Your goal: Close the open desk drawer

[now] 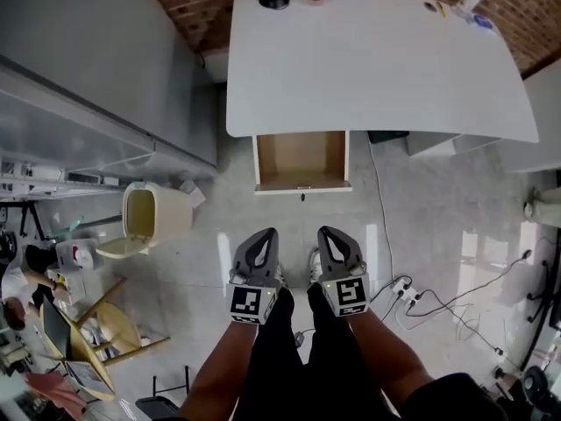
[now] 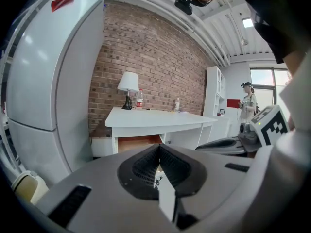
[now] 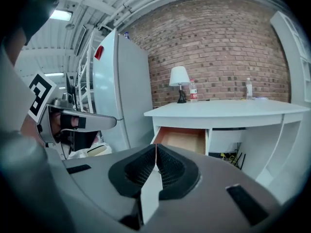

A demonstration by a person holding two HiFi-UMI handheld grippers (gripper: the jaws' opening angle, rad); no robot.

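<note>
Both tools are closed and hold nothing. The left gripper [image 1: 266, 237] has its jaws pressed together at the tips, and so does the right gripper [image 1: 330, 235]. They sit side by side over the floor, touching nothing and well short of the drawer [image 1: 301, 160].

That one drawer is pulled out from under the front edge of the single white desk [image 1: 377, 68], with its wooden inside showing. The dark speck at the middle of its front edge may be a handle, but it is too small to be sure.

On the desk stand one lamp [image 3: 179, 76] and two bottles [image 3: 193, 91] [image 3: 249, 88]. In the head view the lamp is cut off by the top of the frame. One open bin [image 1: 151, 214] stands on the floor to the left of the drawer.
</note>
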